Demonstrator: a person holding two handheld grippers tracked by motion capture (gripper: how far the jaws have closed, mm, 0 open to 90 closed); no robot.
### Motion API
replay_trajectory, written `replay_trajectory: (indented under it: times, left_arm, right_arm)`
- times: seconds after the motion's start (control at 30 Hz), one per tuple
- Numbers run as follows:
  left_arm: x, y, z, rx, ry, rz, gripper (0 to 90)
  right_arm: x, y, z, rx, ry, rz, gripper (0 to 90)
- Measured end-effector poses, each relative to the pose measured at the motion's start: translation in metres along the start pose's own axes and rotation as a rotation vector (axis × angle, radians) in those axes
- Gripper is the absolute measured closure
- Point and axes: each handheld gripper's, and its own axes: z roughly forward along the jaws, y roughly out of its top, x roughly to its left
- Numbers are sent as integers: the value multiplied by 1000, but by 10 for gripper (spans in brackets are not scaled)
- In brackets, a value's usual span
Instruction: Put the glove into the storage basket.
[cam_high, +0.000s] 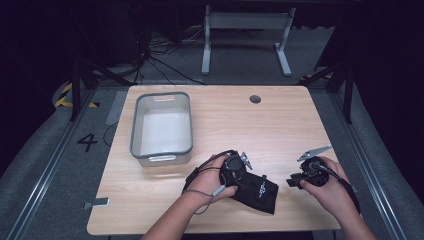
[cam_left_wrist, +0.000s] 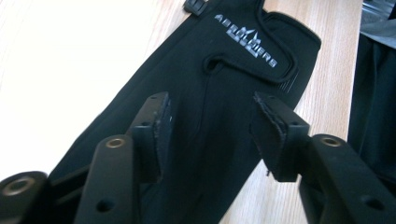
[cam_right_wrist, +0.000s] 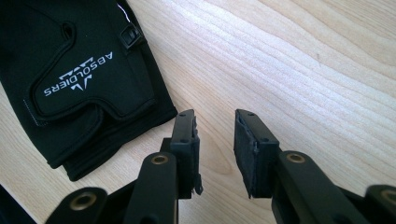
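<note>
Glove lying flat near the front edge of the surface

The black glove (cam_high: 257, 192) rests between both hands. The left claw (cam_left_wrist: 212, 126) hangs spread above its back, pinching nothing; the right claw (cam_right_wrist: 215, 144) is spread over bare wood just beside the cuff. The grey bin (cam_high: 162, 127) by the left edge probably awaits it.

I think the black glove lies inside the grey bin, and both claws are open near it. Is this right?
Not quite. The black glove lies flat on the wooden table, not inside the grey bin; the high view shows this. The rest holds: the left claw is open over the glove, and the right claw is open beside it.
</note>
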Motion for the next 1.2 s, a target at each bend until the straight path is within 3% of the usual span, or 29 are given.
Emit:
replay_trajectory:
  times: [0.07,0.2,0.27,0.43,0.6,0.8,0.9,1.2]
  left_arm:
    - [2,2,3,33,-13,-45,457]
    - [4,3,6,31,4,-54,460]
    - [4,2,8,20,11,-78,435]
    - [5,1,20,52,27,-102,369]
    - [5,0,31,76,18,-85,336]
    - [4,-1,38,69,10,-65,275]
    - [-3,1,44,69,47,-16,210]
    - [-9,3,47,99,99,-4,203]
  right_arm:
    - [0,0,0,-3,3,2,703]
    - [1,0,-1,-4,10,3,700]
    - [0,0,-1,-5,12,5,699]
    - [0,-1,-2,-11,16,10,681]
    - [0,-2,-2,-13,19,14,676]
    - [-1,-2,-2,-13,38,21,667]
    - [0,-1,-2,-14,46,22,664]
    - [2,0,-2,-20,58,24,663]
